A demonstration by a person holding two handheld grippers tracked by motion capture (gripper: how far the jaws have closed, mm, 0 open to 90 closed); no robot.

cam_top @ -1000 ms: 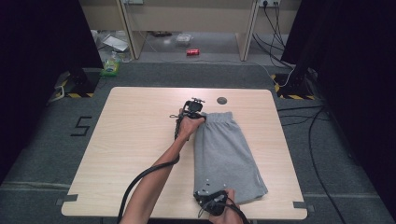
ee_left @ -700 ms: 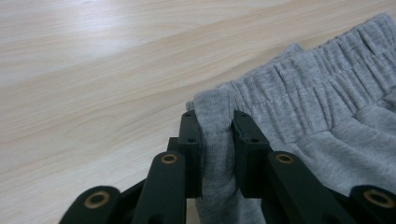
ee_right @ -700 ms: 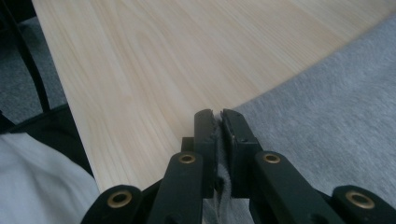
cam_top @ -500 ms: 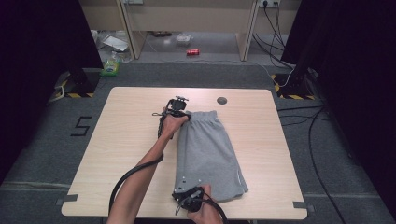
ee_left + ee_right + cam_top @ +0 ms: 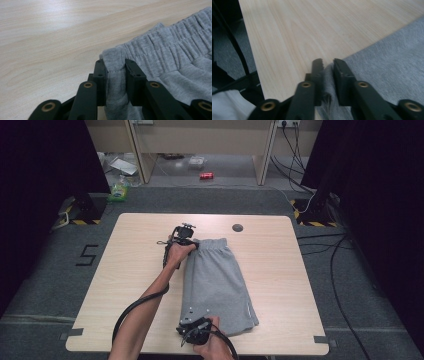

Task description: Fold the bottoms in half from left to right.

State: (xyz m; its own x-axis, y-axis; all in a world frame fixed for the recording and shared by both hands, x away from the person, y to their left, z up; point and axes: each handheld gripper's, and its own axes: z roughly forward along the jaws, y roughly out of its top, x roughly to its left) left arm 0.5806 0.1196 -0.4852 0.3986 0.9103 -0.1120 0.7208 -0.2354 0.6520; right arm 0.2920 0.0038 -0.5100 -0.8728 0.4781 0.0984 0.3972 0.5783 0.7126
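Note:
Grey shorts (image 5: 215,280) lie flat on the wooden table (image 5: 280,270), waistband at the far end. My left gripper (image 5: 193,243) is at the waistband's left corner. In the left gripper view its jaws (image 5: 115,65) have just been opening a little, and the bunched elastic corner (image 5: 113,56) still fills the gap and touches both pads. My right gripper (image 5: 194,318) is at the near left hem corner. Its jaws (image 5: 327,63) have just been opening too; a slack fold of the shorts (image 5: 387,62) stands between them, loosely.
A dark round hole (image 5: 238,227) sits in the tabletop past the shorts. The table's near edge (image 5: 254,65) is close to my right gripper. Bare wood (image 5: 135,270) stretches left of the shorts. Cables (image 5: 320,245), a red can (image 5: 206,175) and a green packet (image 5: 118,194) lie on the floor.
Both hands have dragged the shorts leftward across the table, then stopped. The shorts now lie nearer the table's middle, and both hands hold at the same corners.

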